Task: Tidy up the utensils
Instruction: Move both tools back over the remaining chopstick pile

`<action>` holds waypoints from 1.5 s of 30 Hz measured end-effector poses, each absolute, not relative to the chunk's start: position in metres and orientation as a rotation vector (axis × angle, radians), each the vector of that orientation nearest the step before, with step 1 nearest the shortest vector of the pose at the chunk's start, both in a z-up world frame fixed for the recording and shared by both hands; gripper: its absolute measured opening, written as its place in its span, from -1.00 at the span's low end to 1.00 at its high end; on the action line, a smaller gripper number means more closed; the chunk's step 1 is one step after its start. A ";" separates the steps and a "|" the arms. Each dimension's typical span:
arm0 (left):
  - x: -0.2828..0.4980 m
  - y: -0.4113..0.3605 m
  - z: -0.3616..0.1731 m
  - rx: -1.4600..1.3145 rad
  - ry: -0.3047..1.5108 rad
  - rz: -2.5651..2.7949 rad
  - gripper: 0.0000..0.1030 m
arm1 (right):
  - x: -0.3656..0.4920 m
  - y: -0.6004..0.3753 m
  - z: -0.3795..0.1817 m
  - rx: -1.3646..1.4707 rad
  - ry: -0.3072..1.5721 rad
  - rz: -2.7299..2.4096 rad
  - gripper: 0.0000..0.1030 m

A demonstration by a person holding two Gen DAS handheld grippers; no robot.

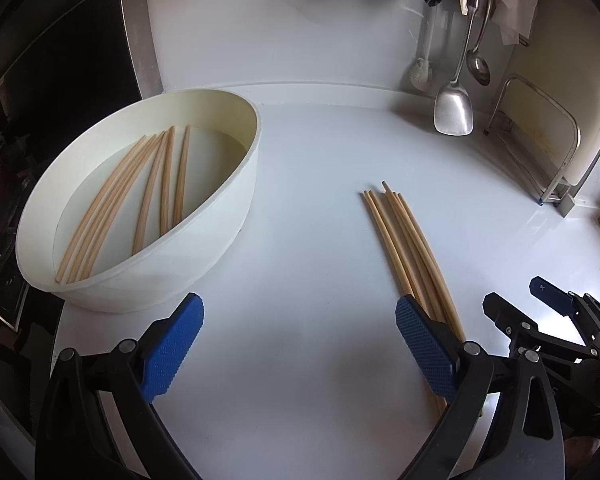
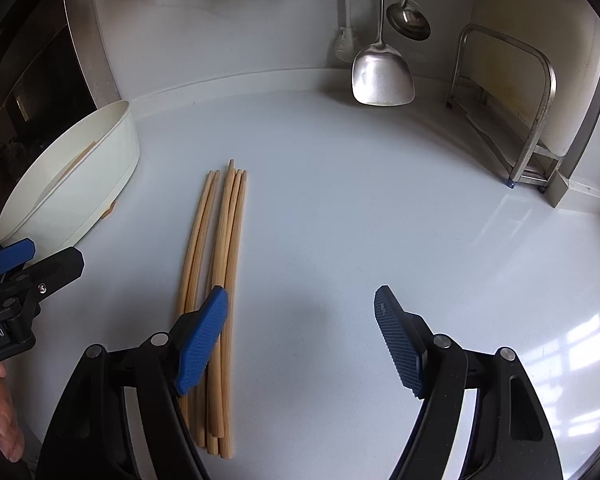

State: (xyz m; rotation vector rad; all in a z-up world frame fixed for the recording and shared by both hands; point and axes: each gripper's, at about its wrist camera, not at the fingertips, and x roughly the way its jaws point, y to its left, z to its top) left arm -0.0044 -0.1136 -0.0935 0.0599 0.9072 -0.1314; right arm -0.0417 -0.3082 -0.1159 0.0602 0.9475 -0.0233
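Our left hand-held gripper [image 1: 298,342] hangs over the white tabletop [image 1: 320,208] with its blue pads spread wide and nothing between them; only bare surface shows in the gap. Our right hand-held gripper [image 2: 302,336] is likewise wide open and holds nothing. Its left pad [image 2: 202,344] sits above the near part of the loose bundle of wooden chopsticks [image 2: 220,248], but we cannot tell whether it touches them.

That bundle lies flat on the tabletop, its tips pointing away from us toward the back wall, the sticks roughly parallel and touching one another. From the left wrist view the same chopsticks run just behind the left gripper's right pad [image 1: 426,350], outside the gap.

To the left stands a white oval bowl [image 1: 236,184], apart from the bundle. More chopsticks in the bowl [image 1: 148,192] lie loosely fanned across its bottom.

At the back, a metal spatula [image 2: 382,76] and a ladle [image 2: 408,20] hang against the wall, and a metal rack [image 2: 536,120] stands in the right corner. Part of a person's hand [image 2: 4,420] shows at the lower left edge of the right wrist view.
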 end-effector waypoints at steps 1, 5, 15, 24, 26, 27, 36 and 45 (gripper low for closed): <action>-0.004 -0.113 -0.095 0.057 0.908 -0.127 0.85 | -0.041 -0.307 -0.118 0.058 0.949 -0.018 0.40; -0.003 -0.113 -0.099 0.058 0.905 -0.120 0.85 | -0.037 -0.305 -0.126 0.049 0.962 -0.021 0.40; -0.004 -0.113 -0.103 0.067 0.901 -0.102 0.85 | -0.035 -0.299 -0.133 0.024 0.960 -0.020 0.40; -0.004 -0.112 -0.110 0.065 0.915 -0.100 0.85 | -0.036 -0.293 -0.135 -0.013 0.955 -0.012 0.40; -0.005 -0.113 -0.111 0.066 0.917 -0.096 0.85 | -0.036 -0.292 -0.137 -0.015 0.957 -0.009 0.40; -0.005 -0.112 -0.112 0.065 0.917 -0.095 0.85 | -0.036 -0.292 -0.137 -0.015 0.956 -0.009 0.40; -0.003 -0.118 -0.116 0.058 0.931 -0.101 0.85 | -0.035 -0.292 -0.140 -0.053 0.952 -0.015 0.40; 0.001 -0.133 -0.124 0.035 0.951 -0.121 0.85 | -0.034 -0.309 -0.141 -0.054 0.953 -0.038 0.40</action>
